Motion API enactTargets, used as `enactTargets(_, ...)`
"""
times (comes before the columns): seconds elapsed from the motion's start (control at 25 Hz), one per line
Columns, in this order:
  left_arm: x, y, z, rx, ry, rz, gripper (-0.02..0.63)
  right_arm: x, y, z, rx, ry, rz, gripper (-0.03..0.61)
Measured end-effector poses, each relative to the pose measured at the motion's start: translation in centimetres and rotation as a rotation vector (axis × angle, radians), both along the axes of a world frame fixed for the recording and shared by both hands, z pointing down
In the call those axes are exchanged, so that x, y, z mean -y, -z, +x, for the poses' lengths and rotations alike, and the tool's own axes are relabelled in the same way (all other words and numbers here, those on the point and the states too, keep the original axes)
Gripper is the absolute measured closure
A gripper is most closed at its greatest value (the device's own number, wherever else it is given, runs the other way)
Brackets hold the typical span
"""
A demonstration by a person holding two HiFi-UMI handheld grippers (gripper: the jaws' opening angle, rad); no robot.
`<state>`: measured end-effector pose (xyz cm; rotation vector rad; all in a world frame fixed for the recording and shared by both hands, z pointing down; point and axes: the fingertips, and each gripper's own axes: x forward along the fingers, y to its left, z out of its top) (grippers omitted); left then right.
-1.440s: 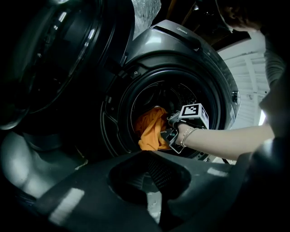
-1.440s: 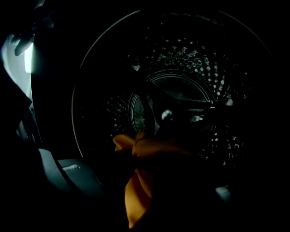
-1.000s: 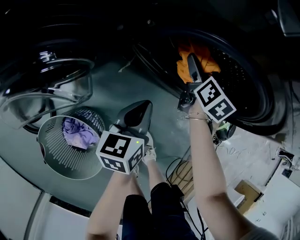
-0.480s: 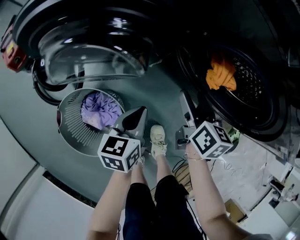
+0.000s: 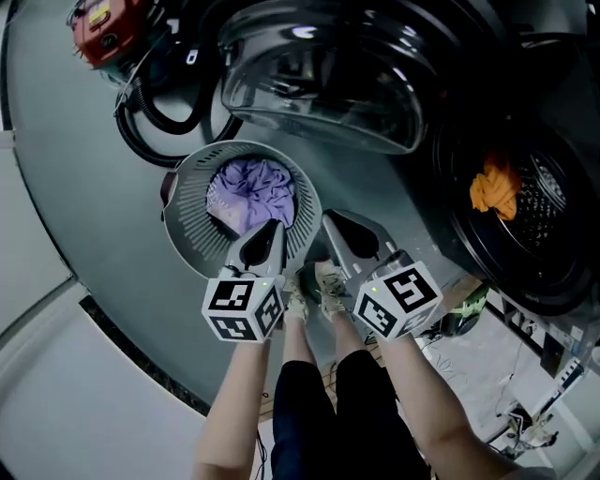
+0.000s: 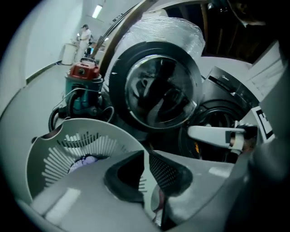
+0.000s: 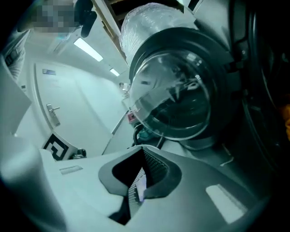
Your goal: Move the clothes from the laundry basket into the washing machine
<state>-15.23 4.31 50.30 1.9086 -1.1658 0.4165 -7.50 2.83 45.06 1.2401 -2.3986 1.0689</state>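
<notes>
The right gripper [image 5: 334, 225] has swung back from the washing machine [image 5: 546, 211], leaving orange clothing [image 5: 494, 185] in its drum. It and the left gripper [image 5: 272, 231], jaws pressed together and empty, hover by the laundry basket [image 5: 187, 192], where purple clothing [image 5: 251, 187] still waits.

No words or numbers can be read; only black-and-white square markers show, on the left gripper [image 5: 271, 229] and the right gripper [image 5: 334, 221].

On your left a red-topped vacuum cleaner [image 5: 105, 24], its black hose [image 5: 150, 122] looped beside it, loose cables [image 5: 521, 419] on the floor at your right
</notes>
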Motion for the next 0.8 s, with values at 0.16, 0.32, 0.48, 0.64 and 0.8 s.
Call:
enactTargets(0.16,-0.1,-5.0,-4.1,0.041,0.115,-0.068,0.524,-0.3,-1.6,-4.7,0.017,0.08,0.016,0.549)
enactTargets(0.32,0.0,-9.6,-7.3,0.116,0.224,-0.13,0.416,-1.0,-5.2,-7.4,-0.037,0.119,-0.042,0.549)
enactTargets(0.48,0.8,-14.3,-9.4,0.2,0.251,-0.198,0.295,-0.9,-7.2,-8.5,-0.005,0.104,-0.115,0.549)
enactTargets(0.64,1.2,-19.7,-11.5,0.252,0.285,-0.268,0.254,-0.9,-7.9,-9.4,-0.006,0.175,-0.106,0.549)
enactTargets(0.8,1.2,-24.6,-12.2,0.267,0.263,-0.33,0.248,-1.2,-9.2,-10.1,0.005,0.209,-0.135,0.549)
